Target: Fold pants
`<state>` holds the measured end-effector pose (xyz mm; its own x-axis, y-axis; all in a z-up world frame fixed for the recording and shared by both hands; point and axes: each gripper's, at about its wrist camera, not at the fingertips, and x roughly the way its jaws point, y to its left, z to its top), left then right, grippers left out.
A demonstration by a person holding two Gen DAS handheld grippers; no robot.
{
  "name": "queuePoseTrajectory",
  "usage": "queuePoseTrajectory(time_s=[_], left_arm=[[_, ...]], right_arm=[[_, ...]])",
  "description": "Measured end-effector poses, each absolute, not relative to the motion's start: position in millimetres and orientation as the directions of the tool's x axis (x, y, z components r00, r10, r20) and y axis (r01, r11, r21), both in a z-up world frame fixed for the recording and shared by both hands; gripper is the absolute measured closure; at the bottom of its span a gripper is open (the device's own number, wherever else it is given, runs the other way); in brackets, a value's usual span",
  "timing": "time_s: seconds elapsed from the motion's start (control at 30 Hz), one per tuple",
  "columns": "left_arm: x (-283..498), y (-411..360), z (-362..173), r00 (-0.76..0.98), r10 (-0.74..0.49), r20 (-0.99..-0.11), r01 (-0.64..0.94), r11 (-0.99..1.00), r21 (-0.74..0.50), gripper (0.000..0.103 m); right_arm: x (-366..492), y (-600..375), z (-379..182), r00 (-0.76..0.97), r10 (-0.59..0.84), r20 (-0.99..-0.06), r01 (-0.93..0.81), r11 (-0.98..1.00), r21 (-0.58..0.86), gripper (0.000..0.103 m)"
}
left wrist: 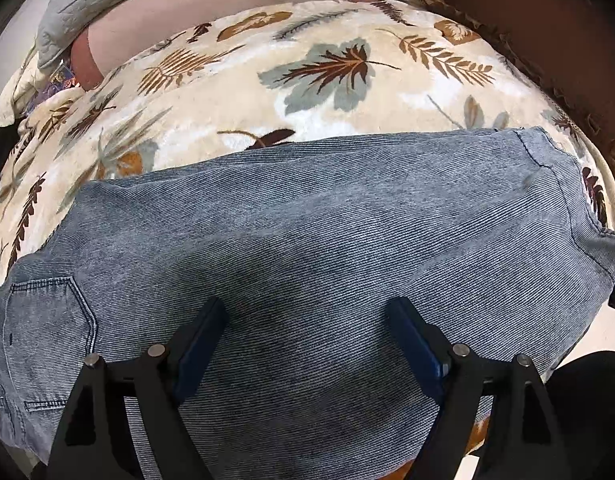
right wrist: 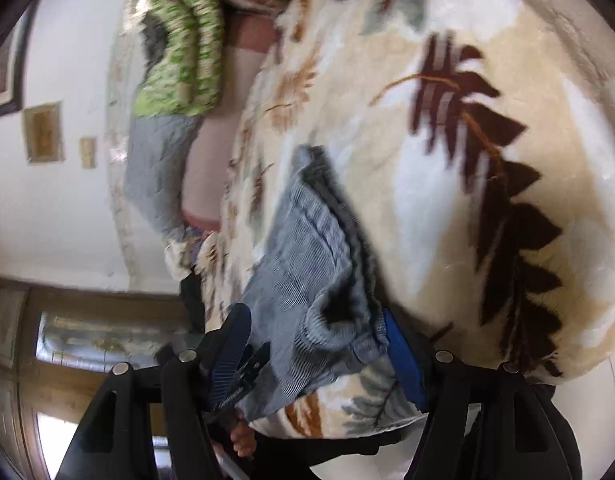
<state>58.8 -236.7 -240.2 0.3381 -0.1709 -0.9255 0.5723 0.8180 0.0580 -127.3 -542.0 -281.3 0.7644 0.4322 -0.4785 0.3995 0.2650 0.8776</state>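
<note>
While the pants (left wrist: 307,248) lie lengthwise across the leaf-print blanket (left wrist: 307,80) on the bed, both tools are positioned for the next fold.

Left tool (left wrist: 307,320): fingers spread wide, nothing between them. It points steeply down over the middle of the denim. The back pocket (left wrist: 51,320) lies to its left; the hem end (left wrist: 547,168) lies ahead and to its right.

Right tool (right wrist: 311,344): fingers apart, with a bunched edge of the pants (right wrist: 307,260) lying between them. The blue pad (right wrist: 403,356) on its right sits against the fabric, but the left pad shows a gap, so the cloth is not clamped. The view is blurred; the exact contact cannot be confirmed.

Judged procedure for this step:

1. Bring the right tool together fully on the gathered edge, catching all layers and none of the blanket beneath.
2. Set the left tool low on the cloth at the intended fold line, or close it on the near edge directly ahead of its fingers.
3. Lift both ends evenly so the denim does not twist.
4. Carry the held end over toward the opposite end, aligning edges before release.

Risk: the plush blanket may lift with the denim if the tool bites too deep.
</note>
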Motion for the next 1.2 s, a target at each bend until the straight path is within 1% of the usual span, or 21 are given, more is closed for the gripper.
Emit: queuePoseTrajectory(time_s=[0.1, 0.13, 0.17, 0.23, 0.37, 0.4, 0.5, 0.57, 0.67, 0.77, 0.8, 0.87, 0.93, 0.97, 1.03, 1.07, 1.2], left_arm=[[61.7, -234.2, -238.7, 0.325, -0.174, -0.93, 0.564, 0.824, 0.043, 0.018], [62.5, -233.1, -237.6, 0.332, -0.171, -0.928, 0.559, 0.828, 0.048, 0.018], [63.1, -232.7, -237.4, 0.335, -0.169, -0.927, 0.56, 0.827, 0.052, 0.018], [64.0, -231.7, -239.0, 0.331, -0.171, -0.928, 0.567, 0.822, 0.051, 0.018], [65.9, -225.5, -239.6, 0.351, -0.181, -0.919, 0.558, 0.828, 0.049, 0.018], [66.5, -225.0, -240.8, 0.352, -0.183, -0.918, 0.555, 0.831, 0.047, 0.017], [65.1, -229.3, -246.8, 0.386, -0.159, -0.909, 0.54, 0.837, 0.083, 0.011], [65.8, -232.5, -246.2, 0.388, -0.145, -0.91, 0.552, 0.827, 0.104, 0.01], [72.1, -227.8, -239.2, 0.336, -0.158, -0.928, 0.568, 0.82, 0.066, 0.01], [72.1, -207.6, -223.5, 0.387, -0.168, -0.907, 0.531, 0.845, 0.07, 0.01], [71.5, -200.1, -220.2, 0.403, -0.16, -0.901, 0.516, 0.853, 0.079, 0.01], [71.2, -186.0, -219.5, 0.422, -0.142, -0.896, 0.488, 0.868, 0.092, 0.01], [72.7, -173.7, -225.1, 0.418, -0.122, -0.9, 0.468, 0.879, 0.098, 0.01], [74.6, -168.1, -231.3, 0.4, -0.118, -0.909, 0.464, 0.882, 0.09, 0.01], [79.2, -163.1, -243.8, 0.345, -0.122, -0.931, 0.468, 0.882, 0.058, 0.009], [80.3, -159.3, -243.1, 0.345, -0.145, -0.927, 0.466, 0.884, 0.035, 0.009], [84.4, -152.0, -233.0, 0.323, -0.165, -0.932, 0.465, 0.885, 0.004, 0.009]], right_arm=[[-116.7, -538.0, -284.3, 0.781, 0.445, -0.439, 0.37, 0.237, 0.898, 0.033], [-113.5, -535.1, -282.4, 0.78, 0.438, -0.447, 0.37, 0.253, 0.894, 0.039], [-110.7, -531.1, -278.8, 0.777, 0.43, -0.459, 0.367, 0.282, 0.886, 0.053], [-106.4, -523.5, -272.1, 0.779, 0.411, -0.473, 0.356, 0.331, 0.874, 0.07], [-109.0, -520.9, -264.8, 0.795, 0.347, -0.497, 0.371, 0.371, 0.851, 0.073], [-110.9, -522.5, -266.0, 0.8, 0.337, -0.496, 0.376, 0.362, 0.853, 0.073], [-109.4, -527.8, -275.1, 0.796, 0.349, -0.494, 0.398, 0.314, 0.862, 0.073], [-108.5, -528.9, -278.2, 0.791, 0.353, -0.5, 0.407, 0.306, 0.861, 0.073], [-108.1, -531.8, -286.2, 0.775, 0.369, -0.512, 0.436, 0.274, 0.857, 0.07], [-110.0, -535.2, -292.4, 0.784, 0.383, -0.489, 0.432, 0.23, 0.872, 0.069], [-109.2, -533.9, -290.0, 0.787, 0.375, -0.491, 0.428, 0.242, 0.871, 0.069], [-105.4, -527.0, -276.9, 0.786, 0.349, -0.51, 0.409, 0.325, 0.852, 0.069], [-100.3, -515.5, -259.9, 0.784, 0.302, -0.542, 0.398, 0.426, 0.813, 0.072], [-97.7, -508.2, -251.2, 0.782, 0.275, -0.559, 0.397, 0.471, 0.787, 0.074], [-91.3, -491.9, -235.0, 0.773, 0.23, -0.591, 0.395, 0.555, 0.732, 0.075], [-87.7, -482.5, -228.0, 0.772, 0.222, -0.596, 0.383, 0.585, 0.714, 0.075], [-65.8, -441.4, -201.6, 0.76, 0.262, -0.595, 0.297, 0.674, 0.677, 0.075]])
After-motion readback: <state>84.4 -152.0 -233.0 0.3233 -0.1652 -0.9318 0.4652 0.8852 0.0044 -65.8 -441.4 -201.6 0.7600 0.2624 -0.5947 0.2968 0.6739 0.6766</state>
